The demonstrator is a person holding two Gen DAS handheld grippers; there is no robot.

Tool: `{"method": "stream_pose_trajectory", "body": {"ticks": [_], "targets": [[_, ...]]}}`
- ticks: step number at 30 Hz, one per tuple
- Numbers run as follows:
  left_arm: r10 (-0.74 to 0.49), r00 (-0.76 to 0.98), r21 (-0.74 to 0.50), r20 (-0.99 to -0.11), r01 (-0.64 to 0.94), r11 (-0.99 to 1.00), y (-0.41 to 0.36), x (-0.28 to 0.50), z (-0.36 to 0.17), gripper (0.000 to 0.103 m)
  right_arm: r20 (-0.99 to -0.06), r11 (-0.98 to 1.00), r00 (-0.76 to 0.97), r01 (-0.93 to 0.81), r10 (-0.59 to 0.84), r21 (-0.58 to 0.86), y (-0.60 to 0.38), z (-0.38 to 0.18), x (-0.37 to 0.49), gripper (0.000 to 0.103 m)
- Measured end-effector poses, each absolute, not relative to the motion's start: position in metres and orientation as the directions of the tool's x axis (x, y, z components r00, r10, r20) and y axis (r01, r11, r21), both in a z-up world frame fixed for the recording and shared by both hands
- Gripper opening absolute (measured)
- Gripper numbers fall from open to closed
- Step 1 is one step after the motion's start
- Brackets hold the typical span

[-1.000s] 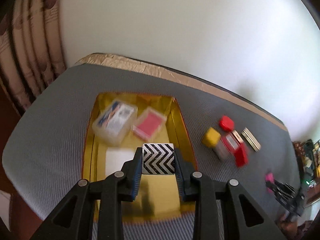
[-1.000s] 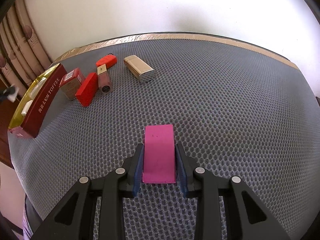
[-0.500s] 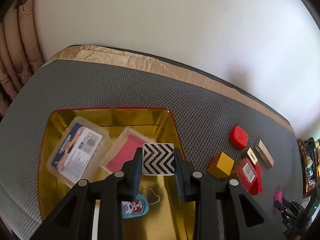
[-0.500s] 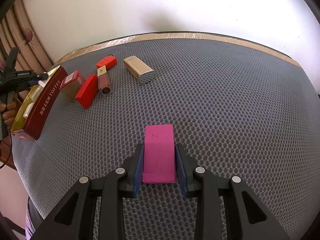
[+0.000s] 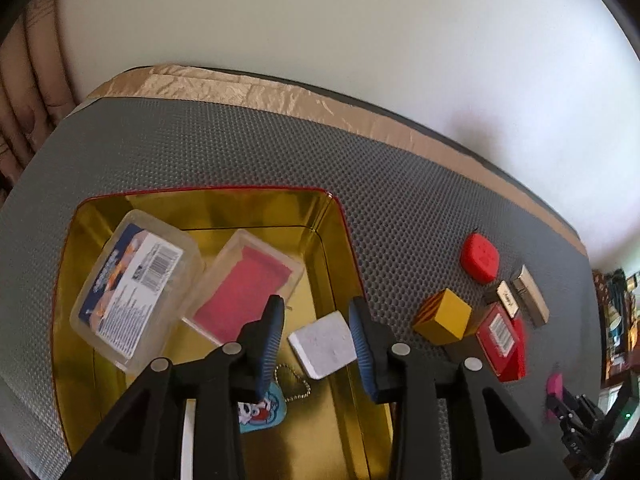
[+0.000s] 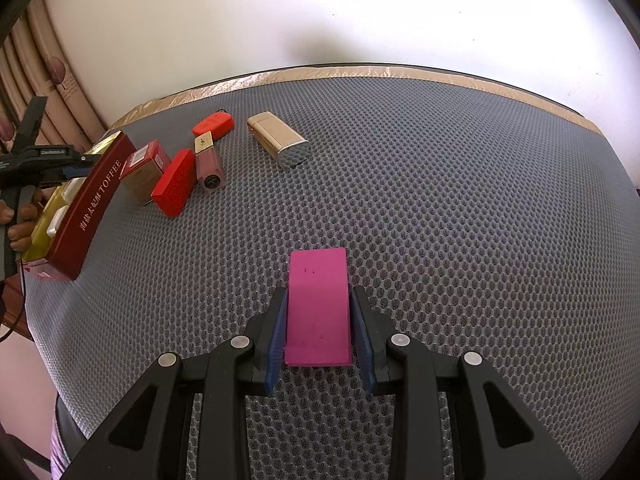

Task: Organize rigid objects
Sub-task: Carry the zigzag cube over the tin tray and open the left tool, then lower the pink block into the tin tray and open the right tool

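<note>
My left gripper (image 5: 316,302) hovers over the gold tin (image 5: 336,236), its jaws opening. Between the fingers a small cube (image 5: 323,344) lies tilted on the tin floor, white face up, with neither pad pressing on it. In the tin also lie a labelled clear box (image 5: 132,288), a clear box with a red insert (image 5: 244,292) and a blue keychain tag (image 5: 260,412). My right gripper (image 6: 319,291) is shut on a magenta block (image 6: 318,304) low over the grey mesh mat (image 6: 440,200).
Right of the tin are a yellow cube (image 5: 442,316), a red carton (image 5: 500,336), a red fob (image 5: 480,258) and a gold lighter (image 5: 530,294). The right wrist view shows the lighter (image 6: 278,146), a lipstick tube (image 6: 208,160) and a red box (image 6: 174,188).
The left gripper came down over the tin, then its jaws parted and the chevron cube dropped out, now tilted with a white face up. The right gripper kept still.
</note>
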State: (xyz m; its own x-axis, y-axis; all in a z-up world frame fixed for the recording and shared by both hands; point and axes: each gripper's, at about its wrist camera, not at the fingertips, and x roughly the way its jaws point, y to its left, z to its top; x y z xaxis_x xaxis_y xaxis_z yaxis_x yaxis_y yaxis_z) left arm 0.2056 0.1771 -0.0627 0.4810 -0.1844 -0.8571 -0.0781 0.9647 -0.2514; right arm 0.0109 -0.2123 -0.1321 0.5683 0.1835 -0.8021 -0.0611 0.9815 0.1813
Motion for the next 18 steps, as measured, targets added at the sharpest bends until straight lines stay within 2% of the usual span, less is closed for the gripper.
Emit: {"method": "stream_pose_trajectory", "body": {"ticks": [10,18], "targets": [[-0.106,0.653,-0.28,-0.75,-0.169,0.945,0.182,0.078,-0.013,0.035,-0.807,0.979,0.559,-0.046,0.191,0.2,-0.211,-0.128,0.006,0.029],[-0.088,0.618,-0.281,-0.781,-0.222,0.934,0.193,-0.017,-0.029,0.035,-0.789,0.974,0.575,-0.081,0.219,0.211,-0.195,-0.1,-0.01,0.029]]}}
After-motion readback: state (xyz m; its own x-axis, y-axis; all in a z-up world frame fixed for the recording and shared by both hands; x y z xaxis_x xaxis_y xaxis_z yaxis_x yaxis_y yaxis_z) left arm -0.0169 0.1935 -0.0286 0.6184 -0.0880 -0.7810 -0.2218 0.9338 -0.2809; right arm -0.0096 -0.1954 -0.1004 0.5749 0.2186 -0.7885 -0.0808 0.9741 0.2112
